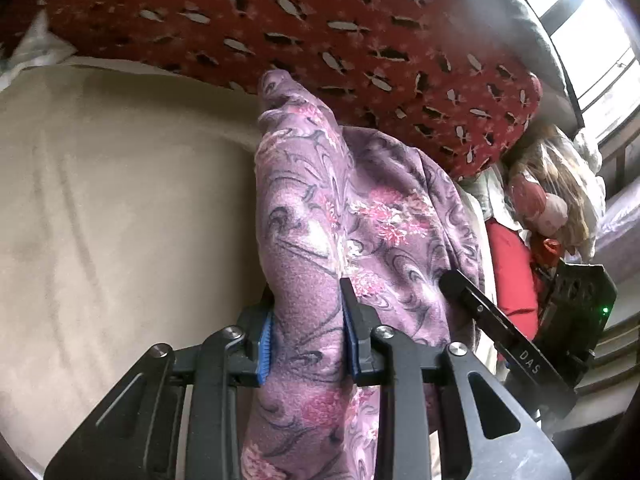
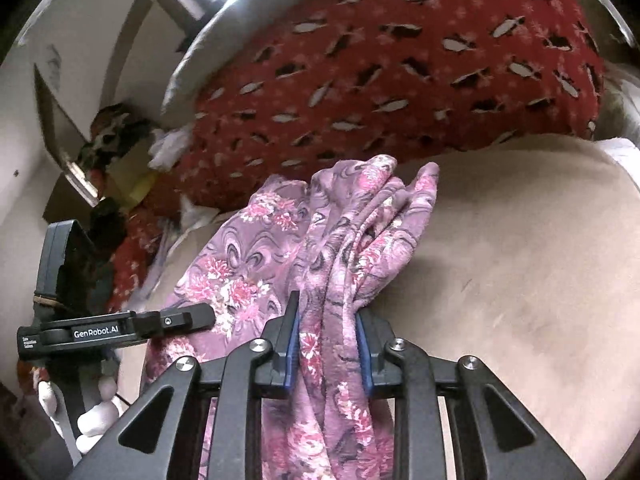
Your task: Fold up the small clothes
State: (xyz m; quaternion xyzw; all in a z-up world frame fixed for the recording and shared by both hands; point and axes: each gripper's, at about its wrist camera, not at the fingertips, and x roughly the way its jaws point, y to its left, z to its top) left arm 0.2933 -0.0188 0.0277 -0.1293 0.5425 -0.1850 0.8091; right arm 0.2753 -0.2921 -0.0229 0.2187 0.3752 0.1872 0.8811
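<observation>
My left tool pinches a bunched fold of the purple floral garment; my right tool pinches another gathered edge of it. The cloth drapes over the beige bed, beside a red patterned blanket.

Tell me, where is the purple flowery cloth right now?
The purple flowery cloth is bunched between both grippers' jaws, above the beige sheet, with the red patterned blanket just behind it.

Purple pink-flowered garment, red leaf-patterned blanket, beige sheet.
</observation>
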